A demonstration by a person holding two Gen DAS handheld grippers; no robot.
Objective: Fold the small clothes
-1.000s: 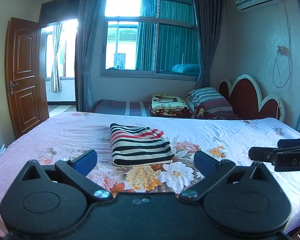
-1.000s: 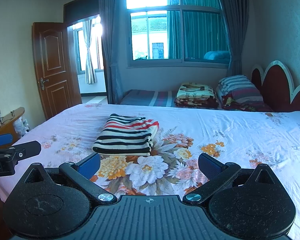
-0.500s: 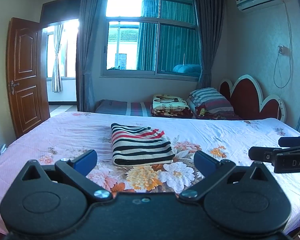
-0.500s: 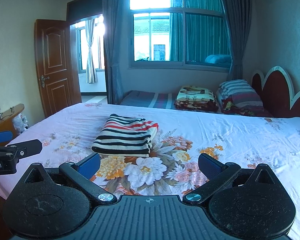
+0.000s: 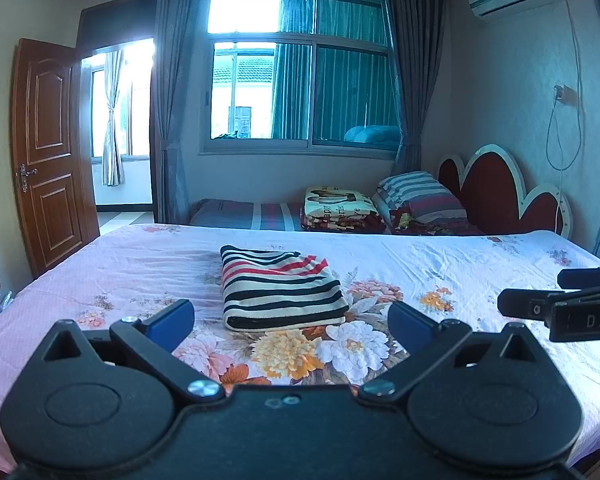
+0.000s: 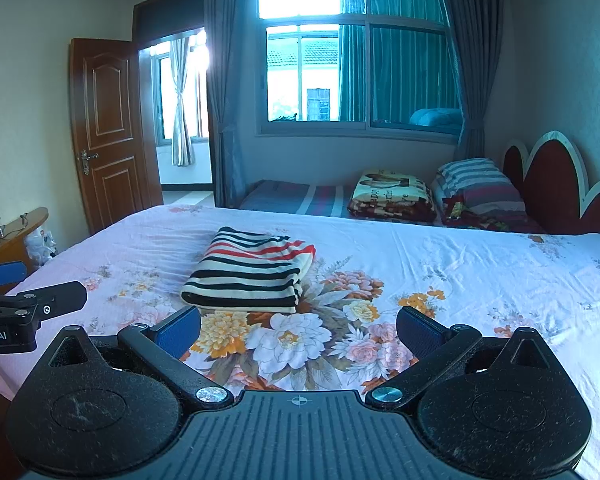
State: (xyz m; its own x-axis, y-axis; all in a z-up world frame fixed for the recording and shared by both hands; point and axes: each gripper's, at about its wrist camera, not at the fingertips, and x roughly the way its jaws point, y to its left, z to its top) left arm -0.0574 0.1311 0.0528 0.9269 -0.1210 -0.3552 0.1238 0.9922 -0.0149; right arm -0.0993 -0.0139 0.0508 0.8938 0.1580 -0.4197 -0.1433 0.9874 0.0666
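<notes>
A folded garment with black, cream and red stripes (image 5: 278, 290) lies flat on the floral bedsheet (image 5: 100, 272); it also shows in the right wrist view (image 6: 248, 274). My left gripper (image 5: 290, 318) is open and empty, held back from the garment's near edge. My right gripper (image 6: 298, 330) is open and empty, also short of the garment and to its right. Each gripper's tip shows in the other's view: the right one (image 5: 556, 306) and the left one (image 6: 28, 304).
A second low bed with a folded blanket (image 5: 340, 208) and striped pillow (image 5: 416, 194) lies beyond the bed. A red headboard (image 5: 500, 196) stands at the right. An open wooden door (image 5: 48, 152) is at the left. A wooden side table (image 6: 8, 240) sits by the bed's left edge.
Both views have crept slightly back and up from the bed. The garment has not moved. Both grippers stay open.
</notes>
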